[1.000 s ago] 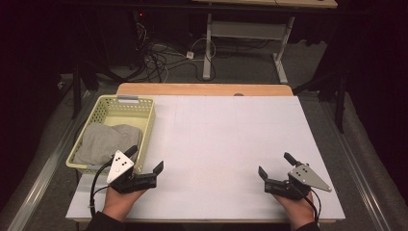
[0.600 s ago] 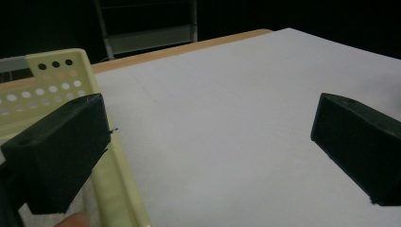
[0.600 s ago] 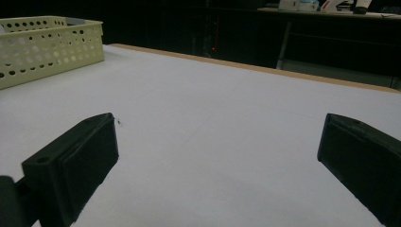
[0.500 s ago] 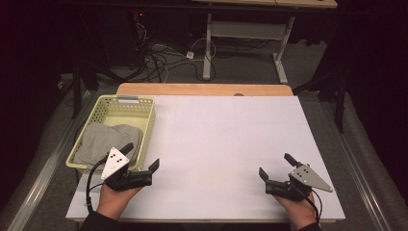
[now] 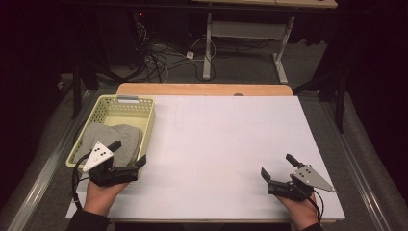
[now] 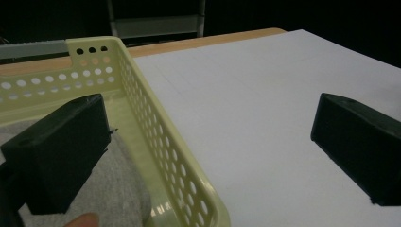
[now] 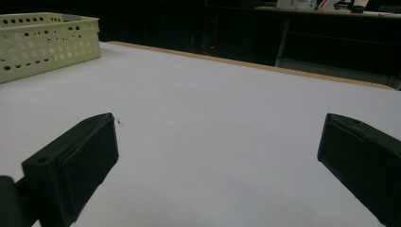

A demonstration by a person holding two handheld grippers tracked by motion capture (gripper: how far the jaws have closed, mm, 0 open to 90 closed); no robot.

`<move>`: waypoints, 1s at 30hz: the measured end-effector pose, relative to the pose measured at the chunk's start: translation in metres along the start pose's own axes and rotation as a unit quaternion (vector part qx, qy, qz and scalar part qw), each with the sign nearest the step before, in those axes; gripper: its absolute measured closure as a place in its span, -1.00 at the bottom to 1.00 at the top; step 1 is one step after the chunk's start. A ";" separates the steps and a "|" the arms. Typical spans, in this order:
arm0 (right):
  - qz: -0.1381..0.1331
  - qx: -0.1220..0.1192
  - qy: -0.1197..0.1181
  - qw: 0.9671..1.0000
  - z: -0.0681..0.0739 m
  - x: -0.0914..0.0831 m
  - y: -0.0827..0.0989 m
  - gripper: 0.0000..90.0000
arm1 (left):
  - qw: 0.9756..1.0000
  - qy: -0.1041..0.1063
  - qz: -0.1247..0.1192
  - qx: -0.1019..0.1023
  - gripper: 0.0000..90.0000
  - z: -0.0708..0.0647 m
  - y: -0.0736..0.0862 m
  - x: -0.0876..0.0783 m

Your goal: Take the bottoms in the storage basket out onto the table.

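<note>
While our left gripper (image 5: 129,160) straddles the basket (image 5: 149,126) rim over grey cloth (image 5: 98,139), jaws spread, our right gripper (image 5: 277,169) gapes too; no writing readable

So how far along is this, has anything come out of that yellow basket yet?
Nothing looks done: the grey cloth lies in the yellow basket, and the white table shows nothing laid out on it. In hand: the left claw hangs open at the basket's near corner, one jaw over the cloth, one over the table. The right claw sits open and empty. Gripping and lifting the cloth seems left to do.
</note>
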State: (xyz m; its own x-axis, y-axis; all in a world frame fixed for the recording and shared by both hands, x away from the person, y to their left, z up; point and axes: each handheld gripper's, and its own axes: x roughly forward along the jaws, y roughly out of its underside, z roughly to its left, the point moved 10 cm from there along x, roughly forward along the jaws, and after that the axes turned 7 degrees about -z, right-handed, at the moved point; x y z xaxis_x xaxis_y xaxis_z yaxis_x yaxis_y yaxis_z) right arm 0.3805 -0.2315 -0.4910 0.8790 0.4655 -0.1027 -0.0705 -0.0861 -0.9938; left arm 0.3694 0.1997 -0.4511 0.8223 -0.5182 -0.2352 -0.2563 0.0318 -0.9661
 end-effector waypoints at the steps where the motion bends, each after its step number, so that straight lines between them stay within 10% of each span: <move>1: 0.000 -0.002 0.002 1.000 -0.001 0.000 0.000 -1.00 | 1.000 -0.002 0.000 0.000 -1.00 0.003 0.000 -0.001; 30: 0.000 -0.012 -0.003 1.000 0.002 0.000 0.000 -1.00 | 0.996 -0.083 0.018 -0.012 -1.00 0.077 0.003 -0.036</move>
State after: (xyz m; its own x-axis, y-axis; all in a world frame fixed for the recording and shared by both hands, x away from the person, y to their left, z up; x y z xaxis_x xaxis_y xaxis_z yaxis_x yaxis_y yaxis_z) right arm 0.3801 -0.2298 -0.4907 0.8762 0.4708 -0.1025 -0.0582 -0.1077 -0.9925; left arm 0.3786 0.2845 -0.4536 0.8845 -0.3691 -0.2853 -0.2969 0.0265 -0.9545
